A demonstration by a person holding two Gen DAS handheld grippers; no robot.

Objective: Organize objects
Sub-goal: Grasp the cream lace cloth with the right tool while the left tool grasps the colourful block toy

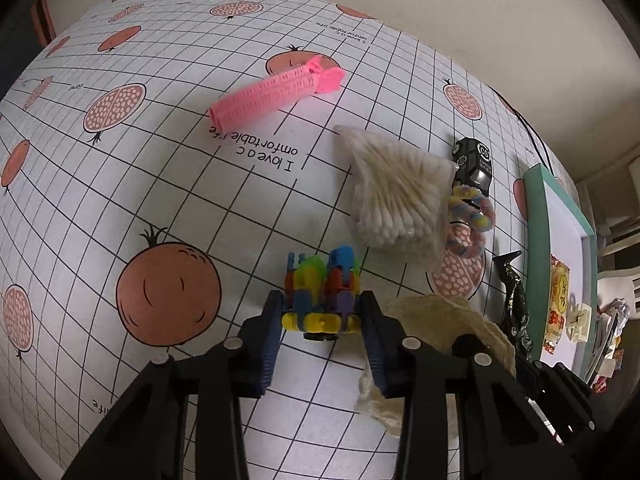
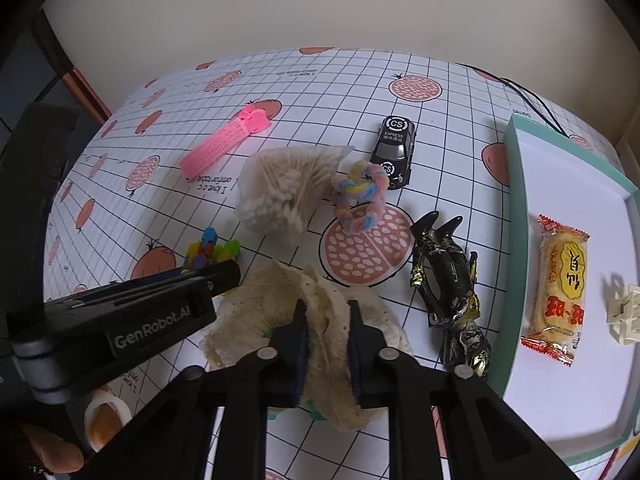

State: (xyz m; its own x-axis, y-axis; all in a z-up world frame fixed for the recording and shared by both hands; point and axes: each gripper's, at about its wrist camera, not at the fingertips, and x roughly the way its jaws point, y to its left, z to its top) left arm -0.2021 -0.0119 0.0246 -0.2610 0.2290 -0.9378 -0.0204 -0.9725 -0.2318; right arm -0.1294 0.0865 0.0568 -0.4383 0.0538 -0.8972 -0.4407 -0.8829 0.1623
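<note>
A multicolour plastic block toy (image 1: pixel 320 292) stands on the pomegranate-print tablecloth (image 1: pixel 160 184). My left gripper (image 1: pixel 322 304) is open, with one finger on each side of the toy. In the right wrist view the same toy (image 2: pixel 208 248) shows just beyond the left gripper (image 2: pixel 226 276). A crumpled cream lace cloth (image 2: pixel 280 304) lies near the front. My right gripper (image 2: pixel 328 314) is shut on a fold of it. The cloth (image 1: pixel 440 320) sits right beside the left gripper's right finger.
Spread around are a pink hair roller (image 2: pixel 220 144), a bag of cotton swabs (image 2: pixel 284 188), a pastel fuzzy loop (image 2: pixel 362 196), a black toy car (image 2: pixel 394 152) and a black-gold claw clip (image 2: pixel 444 280). The teal tray (image 2: pixel 516 200) at right holds a snack packet (image 2: pixel 560 288) and a white clip (image 2: pixel 624 312).
</note>
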